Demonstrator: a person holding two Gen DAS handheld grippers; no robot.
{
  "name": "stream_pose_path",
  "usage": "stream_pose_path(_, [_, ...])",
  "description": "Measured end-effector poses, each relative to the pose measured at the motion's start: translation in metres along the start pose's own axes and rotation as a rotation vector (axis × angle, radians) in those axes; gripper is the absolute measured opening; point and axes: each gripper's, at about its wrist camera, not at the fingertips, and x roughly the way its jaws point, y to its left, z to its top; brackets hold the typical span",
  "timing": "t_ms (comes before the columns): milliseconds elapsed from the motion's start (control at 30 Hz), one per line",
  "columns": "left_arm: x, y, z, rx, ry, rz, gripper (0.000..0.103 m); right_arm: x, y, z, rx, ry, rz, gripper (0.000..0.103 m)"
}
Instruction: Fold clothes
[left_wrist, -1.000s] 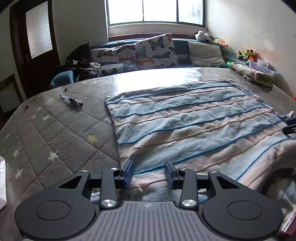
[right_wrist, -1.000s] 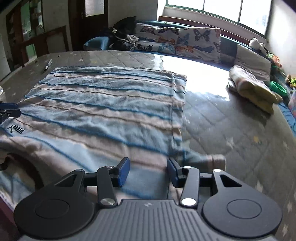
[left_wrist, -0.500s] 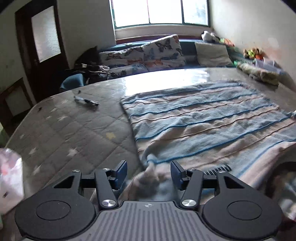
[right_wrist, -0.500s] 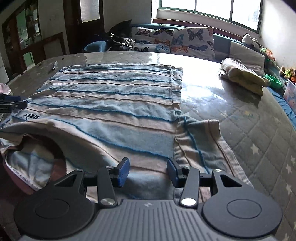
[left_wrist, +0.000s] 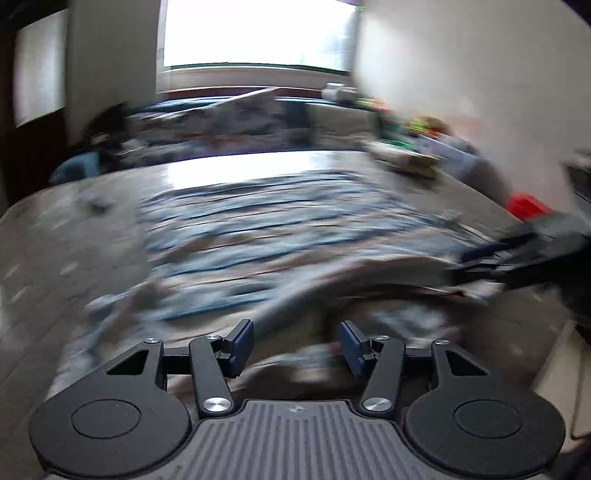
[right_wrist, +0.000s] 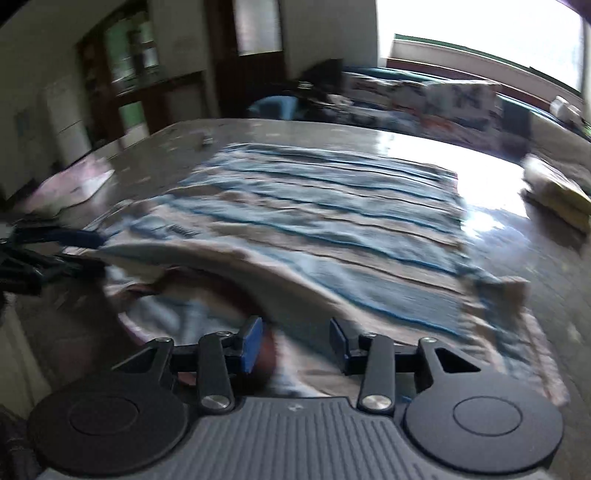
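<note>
1. Nearest in the left wrist view, the left gripper (left_wrist: 296, 345) is seen with its blue-padded fingers (left_wrist: 241, 345) set well apart; blurred cloth lies in the gap between them, and no pad is seen to press on it.
2. Nearest in the right wrist view, the right gripper (right_wrist: 295, 343) is seen with its jaws closing; the near edge of the cloth lies between the fingers (right_wrist: 251, 343), but whether a pad touches it cannot be told through the blur.
3. The striped garment (right_wrist: 332, 221), in blue and beige bands, is spread flat on the quilted bed (right_wrist: 554, 258); its near edge is raised into a hump just in front of both grippers, and a dark opening with a reddish lining is shown under that hump.
4. A short sleeve (right_wrist: 517, 317) is seen lying out to the right of the garment on the quilt.
5. In the left wrist view the same garment (left_wrist: 277, 229) is seen, and the other gripper enters as a dark blurred shape at the right edge, beside the raised fold.
6. In the right wrist view the other gripper is seen likewise at the left edge, close to the garment's near left corner.
7. Farther off, a folded yellowish cloth (right_wrist: 557, 192) rests on the bed, well apart from the garment.
8. At the far side, patterned cushions (right_wrist: 443, 96) are lined up below a bright window (left_wrist: 258, 33), and a dark door (right_wrist: 255, 48) is seen to the left.
</note>
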Motion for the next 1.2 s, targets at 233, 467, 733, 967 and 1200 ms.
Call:
stream_pose_path(233, [0.035,-0.028,-0.002,0.156,0.077,0.019,0.038,0.014,0.017,-0.007,-0.061,0.03,-0.008,0.014])
stream_pose_path(467, [0.0,-0.021,-0.01,0.143,0.037,-0.01,0.004,-0.015,0.017,-0.013,-0.057,-0.008,-0.007,0.002])
stream_pose_path(733, [-0.006,-0.015,-0.028,0.124,0.123,-0.046,0.004,-0.034,0.023,-0.036,-0.059,0.071,0.057,0.003])
stream_pose_path(967, [-0.004,-0.019,-0.002,0.106,0.02,-0.024,0.049,-0.03,0.017,-0.008,-0.064,-0.016,0.032,0.022])
stream_pose_path(1200, [0.029,-0.024,-0.01,0.159,0.116,0.001,0.017,0.005,0.024,-0.01,-0.107,0.028,0.005,0.008])
